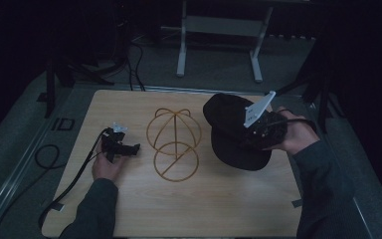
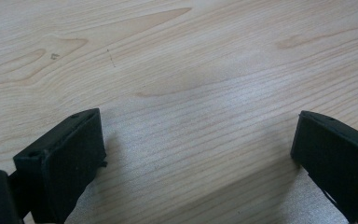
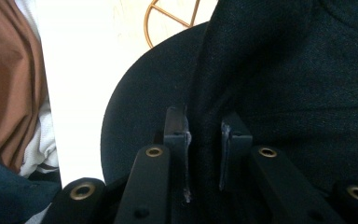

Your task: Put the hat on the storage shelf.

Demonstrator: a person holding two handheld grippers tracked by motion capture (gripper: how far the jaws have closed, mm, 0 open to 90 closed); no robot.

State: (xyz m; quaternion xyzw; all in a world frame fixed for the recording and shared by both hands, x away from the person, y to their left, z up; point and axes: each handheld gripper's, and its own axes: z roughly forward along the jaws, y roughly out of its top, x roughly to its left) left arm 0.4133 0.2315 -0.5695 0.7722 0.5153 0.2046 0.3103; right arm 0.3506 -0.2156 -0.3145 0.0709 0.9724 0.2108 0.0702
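A black cap lies on the right half of the wooden table. My right gripper is shut on the cap's fabric where the crown meets the brim, as the right gripper view shows between its jaws. A gold wire hat stand sits at the table's middle; part of it shows past the brim. My left gripper rests low at the left, open, pointing toward the stand. Nothing but bare wood lies between its jaws.
A black cable trails from the left gripper off the table's left edge. White table legs stand on the floor behind. Brown and white cloth shows at the left of the right gripper view.
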